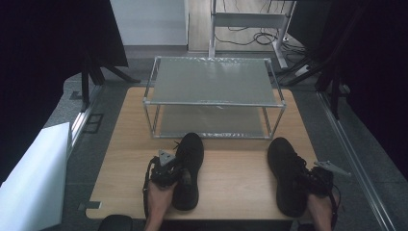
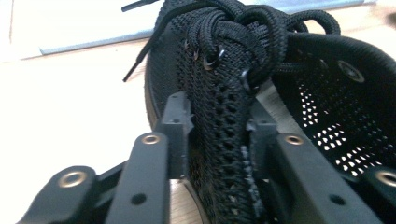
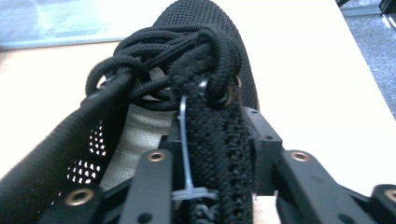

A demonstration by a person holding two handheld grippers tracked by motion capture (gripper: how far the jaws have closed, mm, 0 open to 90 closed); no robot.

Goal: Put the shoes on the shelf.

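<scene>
Two black mesh shoes lie on the wooden table (image 1: 231,178), toes pointing toward the rack. My left gripper (image 1: 169,174) is shut on the left shoe (image 1: 188,159), its jaws pinching the left side wall of the collar (image 2: 217,140) beside the laces (image 2: 243,28). My right gripper (image 1: 321,180) is shut on the right shoe (image 1: 286,168), its jaws clamping the right side wall of the collar (image 3: 217,144); a clear plastic tag tie (image 3: 187,154) runs along that wall. The pale insole (image 3: 140,135) shows inside the right shoe.
A two-tier metal shoe rack (image 1: 214,96) with grey shelves stands at the table's far side, just beyond the shoes' toes. A white board (image 1: 33,178) leans at the left. Cables and stand legs (image 1: 260,33) lie on the floor behind.
</scene>
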